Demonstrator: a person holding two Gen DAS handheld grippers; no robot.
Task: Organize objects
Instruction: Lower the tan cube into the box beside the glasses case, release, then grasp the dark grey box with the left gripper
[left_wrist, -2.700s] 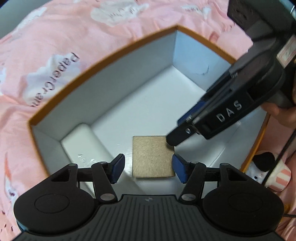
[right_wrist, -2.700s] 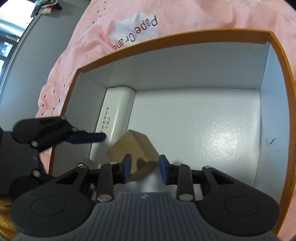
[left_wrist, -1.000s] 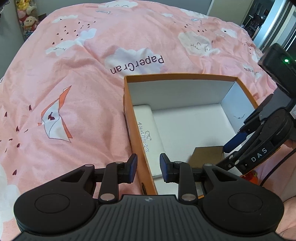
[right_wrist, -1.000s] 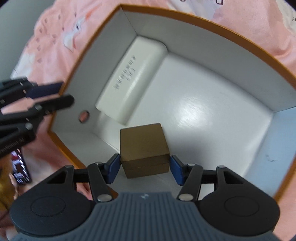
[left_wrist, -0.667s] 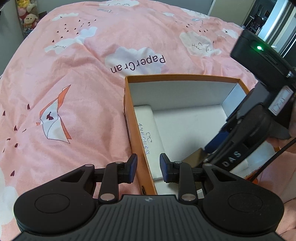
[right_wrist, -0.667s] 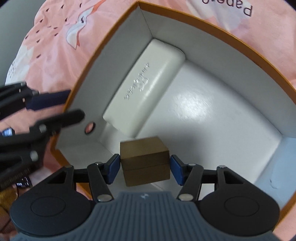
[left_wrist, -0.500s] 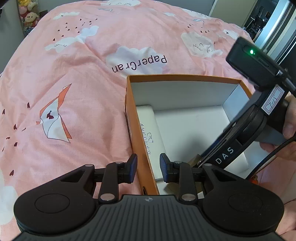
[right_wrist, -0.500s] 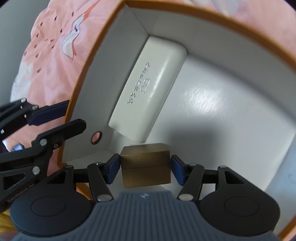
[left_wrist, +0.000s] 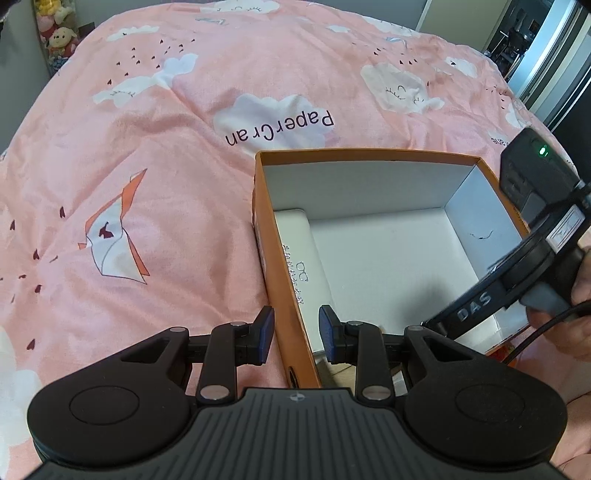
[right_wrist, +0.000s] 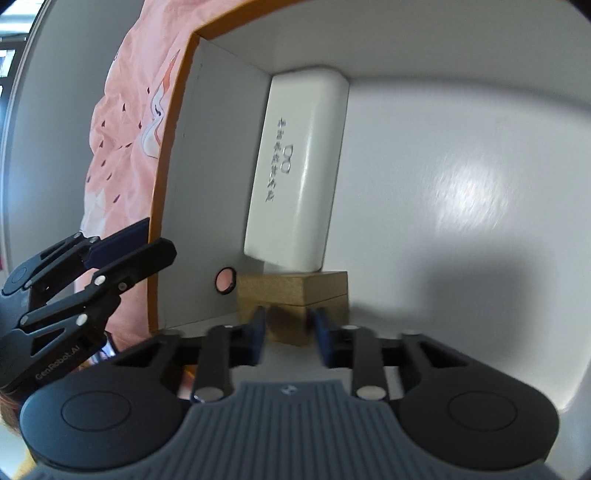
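An orange box with a white inside (left_wrist: 284, 295) lies on the pink bed. A white glasses case (right_wrist: 299, 173) lies along its left wall, also seen in the left wrist view (left_wrist: 299, 251). A small brown box (right_wrist: 295, 295) sits in the near left corner, against the case's end. My right gripper (right_wrist: 288, 328) is inside the orange box, its jaws partly open just in front of the brown box, not gripping it. My left gripper (left_wrist: 295, 332) straddles the orange box's left wall with a small gap on each side. The right gripper's body (left_wrist: 517, 280) reaches in from the right.
The pink bedspread with cloud prints (left_wrist: 147, 166) surrounds the box. A round finger hole (right_wrist: 226, 280) is in the box's near wall. Stuffed toys (left_wrist: 55, 33) stand at the far left. The right half of the box floor (right_wrist: 461, 184) is bare white.
My right gripper turned and lowered the brown box into the near left corner beside the case, then let go and narrowed its jaws. My left gripper stayed at the box's left wall.
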